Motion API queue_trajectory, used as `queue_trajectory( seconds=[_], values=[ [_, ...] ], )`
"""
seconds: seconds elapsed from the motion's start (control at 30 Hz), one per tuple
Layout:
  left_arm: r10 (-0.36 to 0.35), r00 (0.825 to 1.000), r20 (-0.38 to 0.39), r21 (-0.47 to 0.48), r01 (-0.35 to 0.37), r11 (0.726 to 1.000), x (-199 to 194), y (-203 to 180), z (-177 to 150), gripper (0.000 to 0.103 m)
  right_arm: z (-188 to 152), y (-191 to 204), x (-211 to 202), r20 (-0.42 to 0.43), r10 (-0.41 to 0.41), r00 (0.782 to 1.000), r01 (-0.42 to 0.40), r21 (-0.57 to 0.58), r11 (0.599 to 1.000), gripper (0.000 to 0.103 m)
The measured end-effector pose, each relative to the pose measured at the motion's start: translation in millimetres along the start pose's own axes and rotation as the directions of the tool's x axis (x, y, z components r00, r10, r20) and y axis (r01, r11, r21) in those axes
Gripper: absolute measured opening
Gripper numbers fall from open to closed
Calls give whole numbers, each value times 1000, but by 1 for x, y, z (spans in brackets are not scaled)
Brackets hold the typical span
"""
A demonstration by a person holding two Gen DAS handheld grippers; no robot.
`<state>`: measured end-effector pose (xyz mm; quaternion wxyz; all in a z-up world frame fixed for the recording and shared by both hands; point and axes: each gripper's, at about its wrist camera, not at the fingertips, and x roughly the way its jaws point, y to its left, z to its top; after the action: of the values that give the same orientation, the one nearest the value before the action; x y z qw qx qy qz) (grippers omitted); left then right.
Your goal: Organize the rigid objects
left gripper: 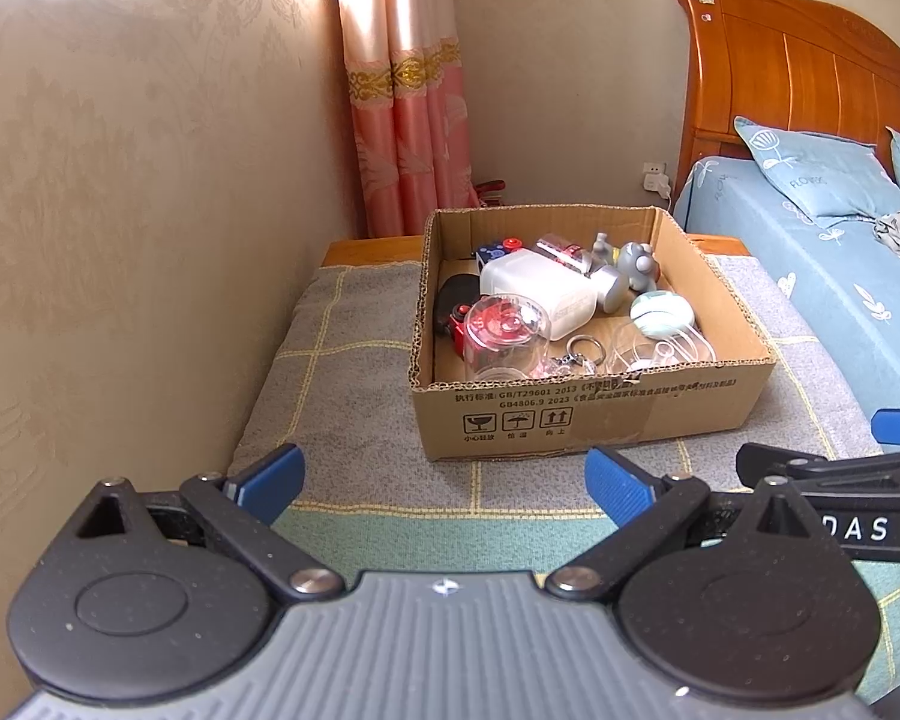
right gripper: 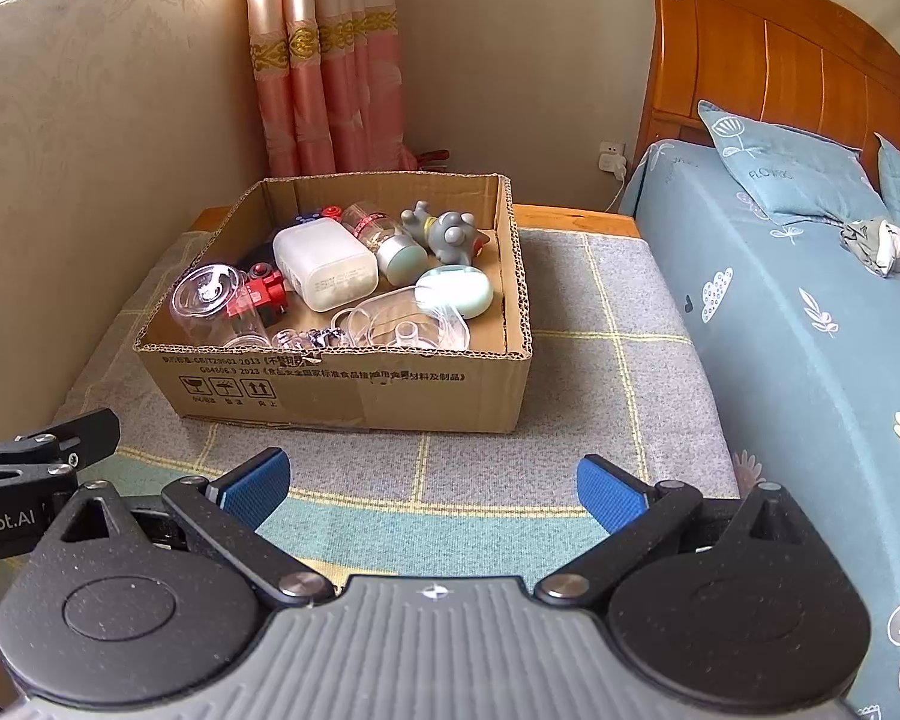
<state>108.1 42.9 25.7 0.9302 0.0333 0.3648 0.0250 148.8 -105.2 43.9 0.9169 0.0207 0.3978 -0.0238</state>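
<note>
With both the left gripper (left gripper: pixel 444 483) and right gripper (right gripper: pixel 432 489) spread wide and empty, the cardboard box (right gripper: pixel 354 387) of jumbled items sits at twelve o'clock, so approach from above, choosing one piece like the white container (right gripper: pixel 324 267)

We see a cardboard box (right gripper: pixel 354 384) on a blanket (right gripper: pixel 618 420), clutter inside it, bed (right gripper: pixel 810 330) to its right, curtain (right gripper: pixel 324 60) behind.

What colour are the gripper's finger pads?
Blue pads, clearest in the right wrist view.
</note>
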Motion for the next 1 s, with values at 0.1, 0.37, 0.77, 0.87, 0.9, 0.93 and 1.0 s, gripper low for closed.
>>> queue_trajectory(
  seconds=[0.1,0.37,0.77,0.87,0.9,0.93,1.0],
  values=[
    [0,1000,0,1,0,1000,0,0,0,100,0,-1,0,2,-2,1000,2,-2,1000,103],
    [3,1000,2,3,-3,1000,-1,-1,1,100,0,-2,-1,5,-1,1000,1,-1,1000,103],
    [28,1000,-2,9,-28,1000,-1,-2,2,100,0,-4,-2,11,-7,1000,7,3,1000,103],
    [35,999,-1,14,-35,999,-1,-3,3,100,0,-5,-3,16,-6,1000,6,6,1000,103],
    [39,999,-1,17,-39,999,-2,-4,3,100,1,-5,-3,17,-7,1000,7,7,1000,103],
    [42,999,-1,19,-42,999,-2,-4,3,100,1,-5,-3,17,-7,1000,7,6,1000,103],
    [43,999,-2,21,-43,999,-2,-5,4,100,1,-6,-3,18,-6,1000,6,5,1000,103]
  ],
)
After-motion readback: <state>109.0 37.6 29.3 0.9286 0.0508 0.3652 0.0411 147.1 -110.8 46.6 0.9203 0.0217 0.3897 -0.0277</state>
